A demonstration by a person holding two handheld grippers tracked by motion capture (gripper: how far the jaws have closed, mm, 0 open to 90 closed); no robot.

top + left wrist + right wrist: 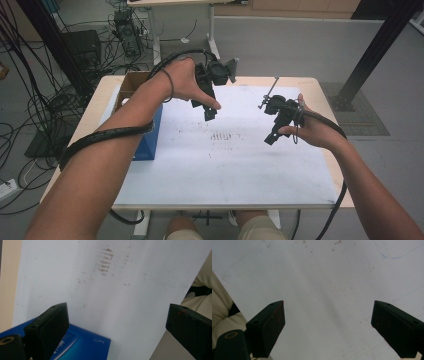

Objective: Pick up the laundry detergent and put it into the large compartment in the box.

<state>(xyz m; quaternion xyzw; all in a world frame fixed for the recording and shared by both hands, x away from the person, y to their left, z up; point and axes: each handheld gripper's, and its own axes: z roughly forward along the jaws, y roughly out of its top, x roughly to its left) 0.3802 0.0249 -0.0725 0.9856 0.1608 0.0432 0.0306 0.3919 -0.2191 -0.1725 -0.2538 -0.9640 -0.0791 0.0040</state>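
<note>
**Two empty grippers over the white sheet**

High view: the left gripper (210,107) and right gripper (272,136) hang above the white sheet (225,170), apparently between steps. One blue box (148,140) lies at the sheet's left edge, beside one cardboard box (131,85).

Left gripper view: jaws spread wide, nothing between; the blue box (82,345) lies just below them.

Right gripper view: jaws spread, gripping nothing, above bare sheet (324,290).

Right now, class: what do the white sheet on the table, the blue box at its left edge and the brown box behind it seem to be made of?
White sheet: probably paper or thin board, matte, with reddish-brown smudges.
Blue box: likely printed card, slightly glossy, with pale lettering in the left gripper view.
Brown box: looks like plain cardboard, dull brown, open-topped.
</note>
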